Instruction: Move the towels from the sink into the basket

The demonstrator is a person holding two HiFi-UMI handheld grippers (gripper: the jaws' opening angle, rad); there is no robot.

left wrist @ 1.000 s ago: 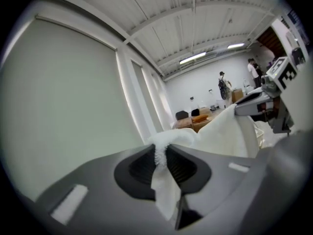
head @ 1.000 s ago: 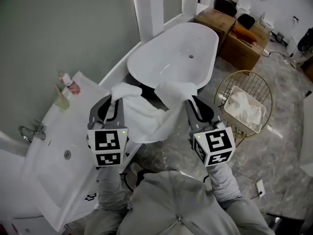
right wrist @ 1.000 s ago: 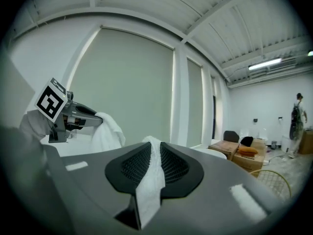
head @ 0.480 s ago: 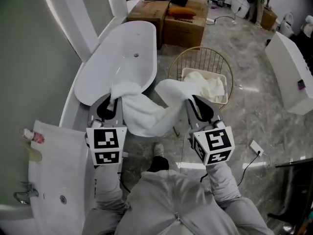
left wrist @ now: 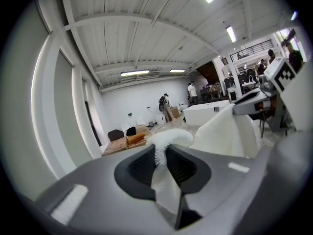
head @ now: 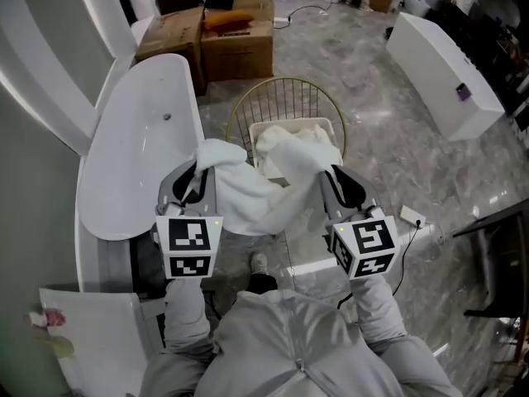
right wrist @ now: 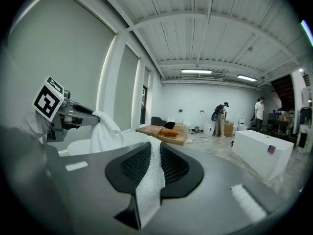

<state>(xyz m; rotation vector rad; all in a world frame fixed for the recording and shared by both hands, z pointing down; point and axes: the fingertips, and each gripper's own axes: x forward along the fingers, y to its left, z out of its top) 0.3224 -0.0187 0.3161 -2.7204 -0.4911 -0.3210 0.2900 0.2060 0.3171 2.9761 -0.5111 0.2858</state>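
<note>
Towel point(head: 248, 205) pinched by left hand-held gripper point(head: 201, 169) and right hand-held gripper point(head: 327, 174), near basket point(head: 281, 102) rim

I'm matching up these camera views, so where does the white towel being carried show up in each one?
Head view: towel slung across the centre, at the near edge of the wire basket.
Left gripper view: pinched between the jaws, bottom centre, sweeping right.
Right gripper view: pinched between the jaws, bottom centre, draping left.
Shared landmark: the cardboard boxes.
</note>
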